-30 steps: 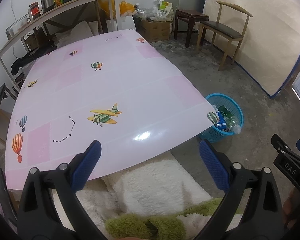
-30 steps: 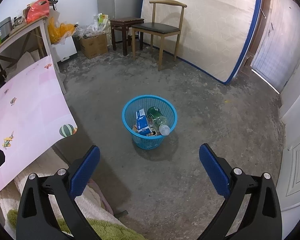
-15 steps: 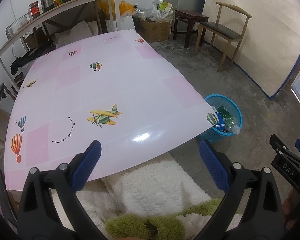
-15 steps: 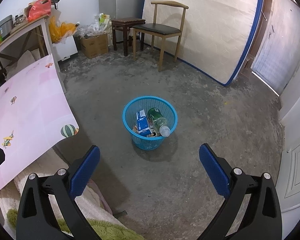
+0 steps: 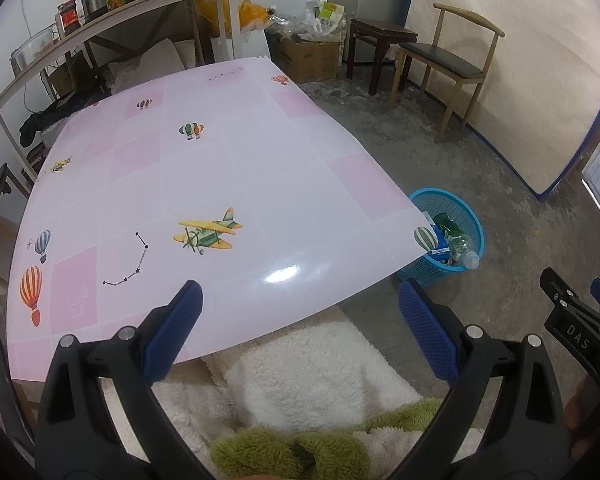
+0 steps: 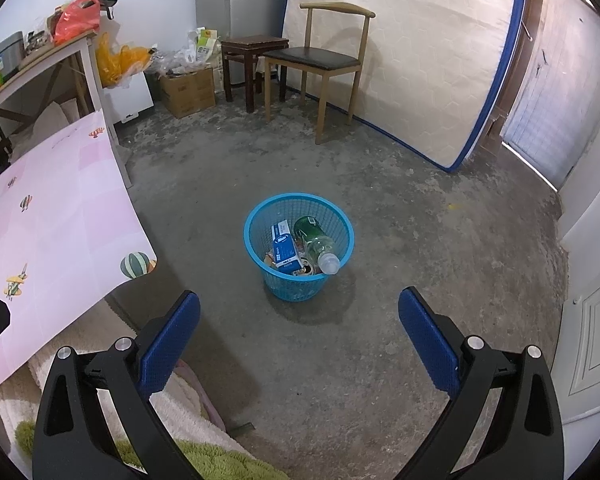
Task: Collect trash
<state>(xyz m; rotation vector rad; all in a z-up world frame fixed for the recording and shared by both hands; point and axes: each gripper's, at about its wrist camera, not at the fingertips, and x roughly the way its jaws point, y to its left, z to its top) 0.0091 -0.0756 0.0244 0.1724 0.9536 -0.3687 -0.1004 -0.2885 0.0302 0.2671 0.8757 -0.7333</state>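
Observation:
A blue plastic basket (image 6: 260, 236) stands on the concrete floor, also seen in the left wrist view (image 5: 471, 216) past the table's corner. It holds a green plastic bottle (image 6: 318, 244), a blue carton (image 6: 285, 249) and other small trash. My right gripper (image 6: 299, 320) is open and empty, above the floor just short of the basket. My left gripper (image 5: 300, 320) is open and empty over the near edge of the pink table (image 5: 220, 160). No loose trash shows on the table top.
A wooden chair (image 6: 324, 60) and dark stool (image 6: 252, 48) stand at the back by a leaning mattress (image 6: 412, 60). A cardboard box (image 6: 186, 90) and bags sit in the corner. A shelf (image 5: 112, 12) with jars runs behind the table. Fluffy white and green fabric (image 5: 312, 380) lies below.
Both views have shifted only slightly; the basket sits a touch lower and nearer in the right wrist view. Both grippers stay open and empty.

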